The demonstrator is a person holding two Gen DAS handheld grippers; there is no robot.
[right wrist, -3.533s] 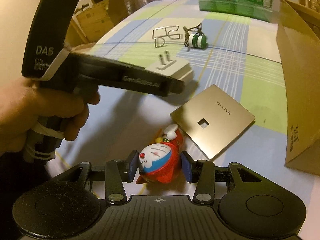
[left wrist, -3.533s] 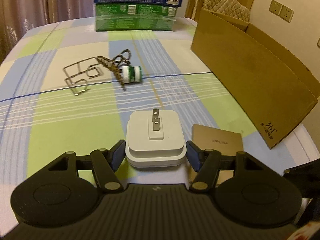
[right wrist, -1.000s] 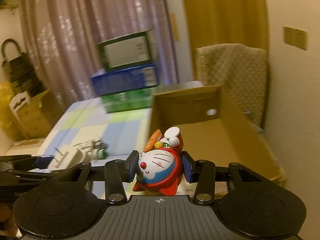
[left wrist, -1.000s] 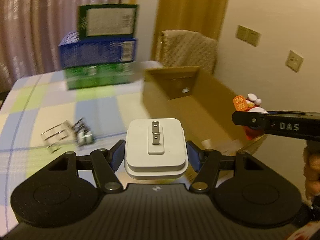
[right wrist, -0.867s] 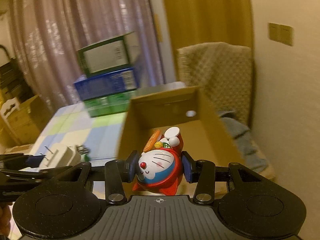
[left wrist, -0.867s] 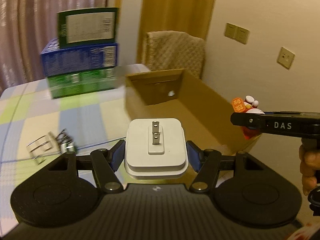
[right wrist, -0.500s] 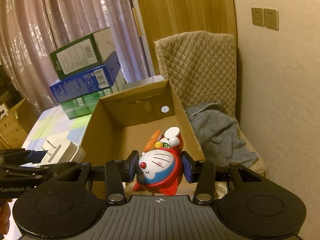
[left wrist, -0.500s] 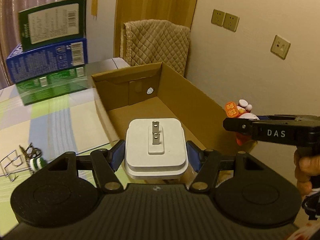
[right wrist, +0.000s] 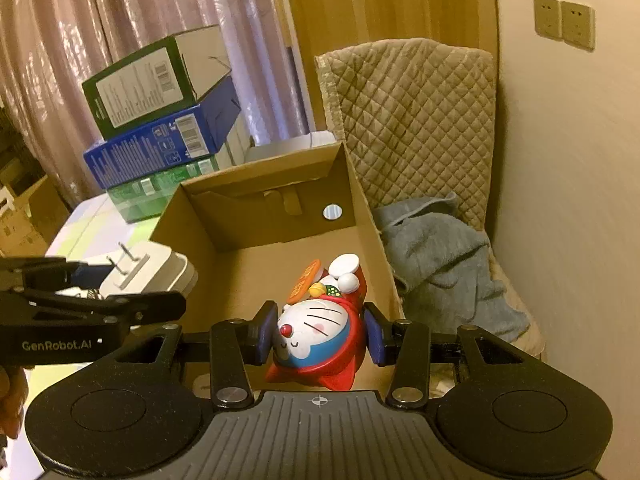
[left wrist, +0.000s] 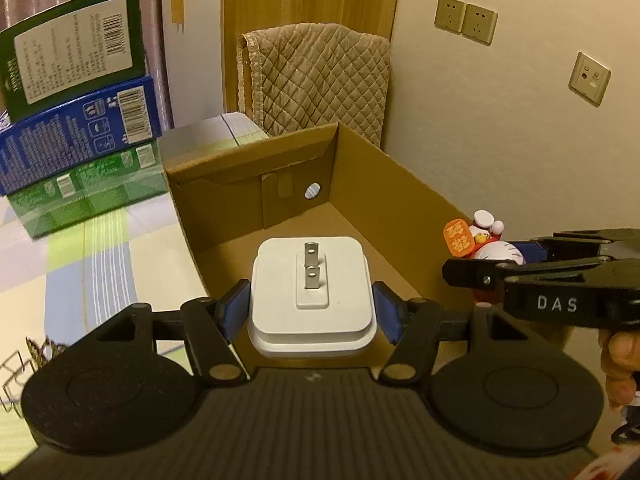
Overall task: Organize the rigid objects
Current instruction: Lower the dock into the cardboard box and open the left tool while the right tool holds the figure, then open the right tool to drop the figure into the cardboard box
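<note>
Left gripper [left wrist: 311, 314] clamps a smooth white plug adapter [left wrist: 311, 296]; right gripper [right wrist: 320, 338] clamps a glossy cartoon figurine [right wrist: 320, 334]. Both above the cardboard box [right wrist: 256, 184]; wire items at 8 o'clock, cut off, possibly clips.

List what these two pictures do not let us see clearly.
- Near part of the cardboard box floor: both views, hidden by the charger and cat figurine.
- Wire item: left view, cut by the edge.
- Print on the stacked boxes: too small.
</note>
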